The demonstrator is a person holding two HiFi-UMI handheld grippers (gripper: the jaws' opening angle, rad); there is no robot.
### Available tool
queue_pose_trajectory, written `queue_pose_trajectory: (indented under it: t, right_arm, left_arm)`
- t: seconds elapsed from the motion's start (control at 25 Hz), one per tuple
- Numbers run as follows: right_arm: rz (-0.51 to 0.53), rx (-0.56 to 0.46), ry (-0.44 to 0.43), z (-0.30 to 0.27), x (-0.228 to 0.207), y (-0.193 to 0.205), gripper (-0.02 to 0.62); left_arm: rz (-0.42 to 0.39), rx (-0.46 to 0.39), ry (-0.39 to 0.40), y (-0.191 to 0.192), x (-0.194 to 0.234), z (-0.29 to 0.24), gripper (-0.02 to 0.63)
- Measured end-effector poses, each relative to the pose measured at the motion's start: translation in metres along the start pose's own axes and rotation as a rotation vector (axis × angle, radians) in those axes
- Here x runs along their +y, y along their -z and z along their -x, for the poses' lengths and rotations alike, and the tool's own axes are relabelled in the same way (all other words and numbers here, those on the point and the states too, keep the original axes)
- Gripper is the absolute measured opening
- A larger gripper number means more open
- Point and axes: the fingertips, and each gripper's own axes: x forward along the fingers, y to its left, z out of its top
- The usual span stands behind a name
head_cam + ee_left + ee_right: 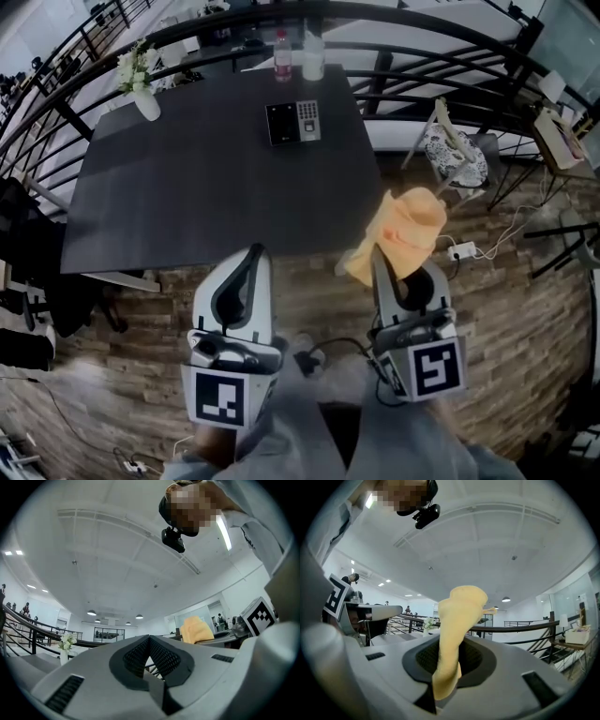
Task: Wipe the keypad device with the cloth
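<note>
The keypad device [293,121] lies flat near the far edge of a dark table [206,187], black screen on its left half, keys on the right. My right gripper [377,251] is shut on an orange cloth [405,230] that bunches above the jaws, well short of the table. In the right gripper view the cloth [457,625] stands up between the closed jaws. My left gripper [255,251] is shut and holds nothing, just at the table's near edge. Its own view shows the pads [161,658] meeting, with the cloth [196,629] off to the right.
A white vase of flowers [141,86] stands at the table's far left corner. A pink bottle [282,56] and a clear cup [313,56] sit behind the keypad device. A chair [459,150] and a power strip [463,250] lie to the right on the wooden floor.
</note>
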Motion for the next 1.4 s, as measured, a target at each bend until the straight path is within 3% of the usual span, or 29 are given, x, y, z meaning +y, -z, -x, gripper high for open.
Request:
queue_pose_trajectory:
  t: [0.32,0.84,1.4]
  right_arm:
    - [0.009,-0.004,0.023,-0.021,0.006,-0.001,0.071]
    - [0.024,0.035,0.014,-0.028,0.012,0.007,0.071]
    - [-0.002,0.039,-0.036,-0.076,-0.012,0.020,0.071]
  left_arm:
    - [0.000,-0.005,0.010,0.005,0.023,-0.006,0.012]
    - [0.006,-0.013,-0.058,0.004,0.049,0.005,0.012]
    - [-0.001,0.008,-0.069,0.019,0.055,-0.041,0.012]
